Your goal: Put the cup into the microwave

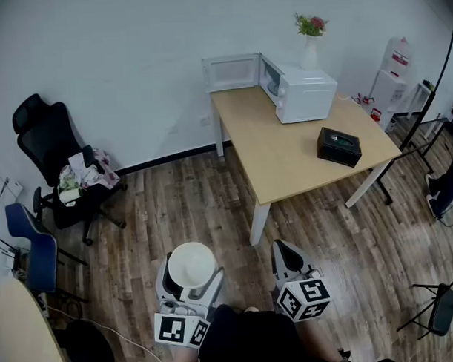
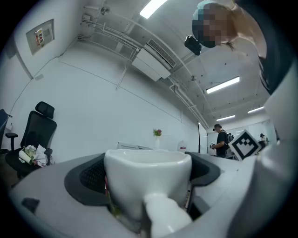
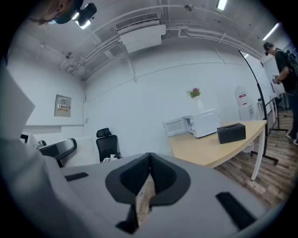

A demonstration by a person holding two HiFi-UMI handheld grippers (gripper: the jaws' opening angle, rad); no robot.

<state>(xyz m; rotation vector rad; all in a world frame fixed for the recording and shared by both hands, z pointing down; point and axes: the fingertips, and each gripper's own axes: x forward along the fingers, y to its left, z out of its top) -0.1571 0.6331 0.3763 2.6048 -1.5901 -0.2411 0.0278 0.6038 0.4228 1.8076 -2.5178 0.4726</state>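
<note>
A white cup (image 1: pixel 191 265) sits upright between the jaws of my left gripper (image 1: pixel 190 278), which is shut on it; in the left gripper view the cup (image 2: pixel 146 179) fills the gap with its handle toward the camera. My right gripper (image 1: pixel 286 257) is beside it, shut with nothing between its pads (image 3: pixel 150 179). The white microwave (image 1: pixel 297 89) stands at the far end of the wooden table (image 1: pixel 285 148), its door (image 1: pixel 231 72) swung open to the left. The right gripper view shows the microwave (image 3: pixel 205 123) far off.
A black box (image 1: pixel 339 146) lies on the table near the microwave, and a vase of flowers (image 1: pixel 310 38) stands on top of it. An office chair (image 1: pixel 59 171) with clutter is at the left wall. A person (image 3: pixel 284 69) stands at the right.
</note>
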